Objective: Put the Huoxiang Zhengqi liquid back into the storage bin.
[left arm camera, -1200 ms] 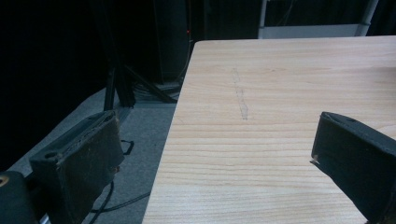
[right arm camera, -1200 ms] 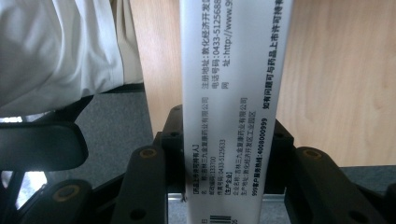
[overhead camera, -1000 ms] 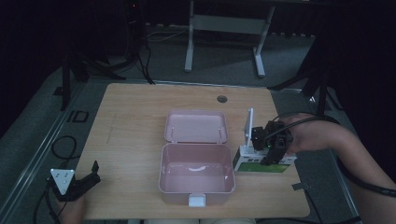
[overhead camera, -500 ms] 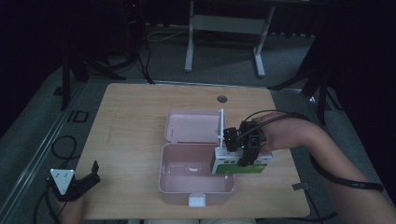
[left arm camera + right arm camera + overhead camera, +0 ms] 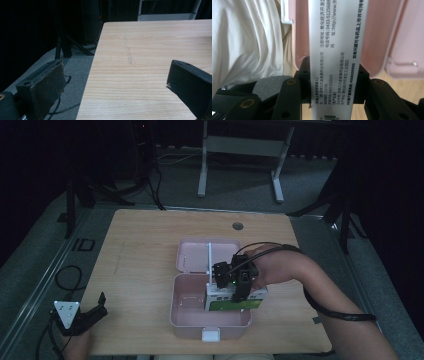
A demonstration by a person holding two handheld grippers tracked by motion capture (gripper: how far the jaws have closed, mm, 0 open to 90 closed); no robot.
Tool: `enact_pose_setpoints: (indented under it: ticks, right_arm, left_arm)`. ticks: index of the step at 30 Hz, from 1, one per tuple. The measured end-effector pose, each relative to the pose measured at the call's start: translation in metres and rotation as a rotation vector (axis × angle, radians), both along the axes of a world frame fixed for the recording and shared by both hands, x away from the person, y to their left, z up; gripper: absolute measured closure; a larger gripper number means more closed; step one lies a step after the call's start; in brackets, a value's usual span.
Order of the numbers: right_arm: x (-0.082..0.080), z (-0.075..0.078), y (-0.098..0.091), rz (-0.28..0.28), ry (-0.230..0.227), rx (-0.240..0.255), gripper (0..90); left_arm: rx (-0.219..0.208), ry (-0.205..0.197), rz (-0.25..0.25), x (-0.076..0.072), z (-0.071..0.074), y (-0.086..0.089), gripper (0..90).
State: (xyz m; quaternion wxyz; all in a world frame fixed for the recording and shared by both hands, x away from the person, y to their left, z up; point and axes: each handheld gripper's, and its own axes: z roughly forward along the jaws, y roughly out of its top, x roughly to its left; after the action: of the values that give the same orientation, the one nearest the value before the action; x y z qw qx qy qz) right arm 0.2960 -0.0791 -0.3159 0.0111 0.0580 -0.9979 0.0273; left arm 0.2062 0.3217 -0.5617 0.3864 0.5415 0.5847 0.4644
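Now the right gripper (image 5: 231,281) has its 2 jaws closed on the narrow printed side of a white and green carton (image 5: 235,301), holding it over the right half of an open pink box (image 5: 186,317) whose lid (image 5: 192,252) lies flat just beyond. Far to its left, at the table's (image 5: 145,240) near corner, the left gripper (image 5: 92,312) rests with its 2 jaws wide apart and nothing between them, only bare wood ahead.
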Motion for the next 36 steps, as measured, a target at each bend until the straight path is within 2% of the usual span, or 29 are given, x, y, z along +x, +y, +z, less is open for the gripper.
enact_pose_setpoints:
  ticks: [9,12,16,19,22,24,30,36]
  right_arm:
    - [0.0,-0.027,0.022,0.013,0.01,-0.016,62.0]
    - [-0.002,-0.032,0.027,0.019,0.018,-0.01,62.0]
    - [-0.005,-0.038,0.033,0.033,0.05,-0.001,62.0]
    - [-0.007,-0.044,0.037,0.04,0.052,-0.007,62.0]
    - [-0.005,-0.049,0.038,0.039,0.048,-0.014,62.0]
    - [-0.003,-0.059,0.038,0.024,0.061,-0.013,62.0]
    - [0.001,-0.083,0.037,0.01,0.058,-0.033,62.0]
    - [0.004,-0.101,0.033,-0.011,0.061,-0.036,62.0]
  left_arm:
    - [-0.001,0.0,-0.001,0.0,0.0,0.0,2.1]
    - [0.0,0.001,-0.002,0.0,0.0,0.0,2.1]
    - [-0.001,0.0,-0.002,0.0,0.0,0.0,2.1]
    - [0.0,0.0,-0.002,0.0,0.0,0.0,2.1]
    - [0.0,0.0,-0.002,0.0,0.0,0.0,2.1]
    - [-0.001,0.0,-0.002,0.0,0.0,0.0,2.1]
    - [0.0,0.0,-0.003,0.0,0.0,0.0,2.1]
    - [0.0,0.0,-0.003,0.0,0.0,0.0,2.2]
